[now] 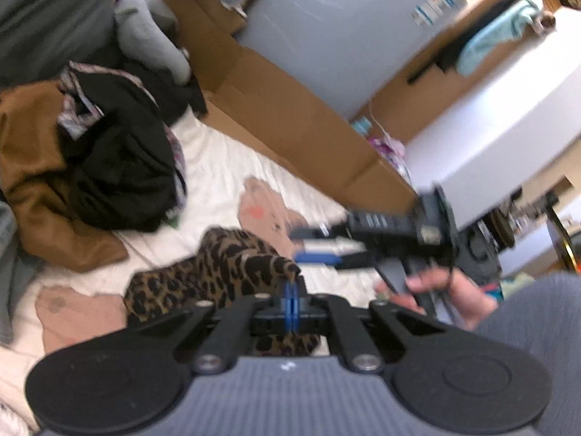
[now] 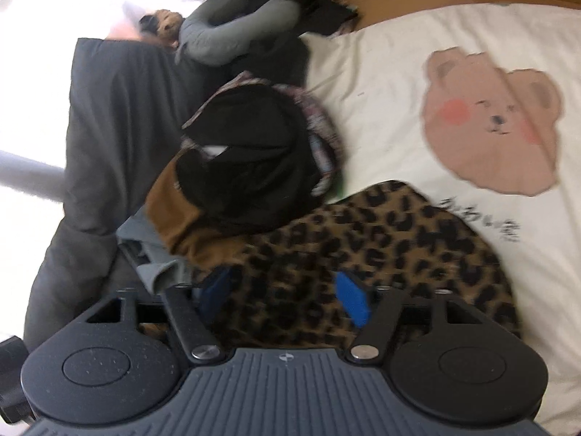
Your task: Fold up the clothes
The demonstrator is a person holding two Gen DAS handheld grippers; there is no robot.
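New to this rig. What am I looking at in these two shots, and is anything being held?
No robot here: a person carries a handheld two-finger gripper in each hand, and each gripper has a fisheye camera looking along its fingers. So the black and grey hardware at the bottom of each picture is the gripper itself.

Left wrist view: the left gripper is shut, pinching the leopard-print garment. The right gripper and the hand holding it show on the right of this view.

Right wrist view: the right gripper is open above the same garment, gripping nothing.

The surface is a white bedsheet printed with bear faces. A heap of unfolded clothes, black and brown, lies beside the garment.
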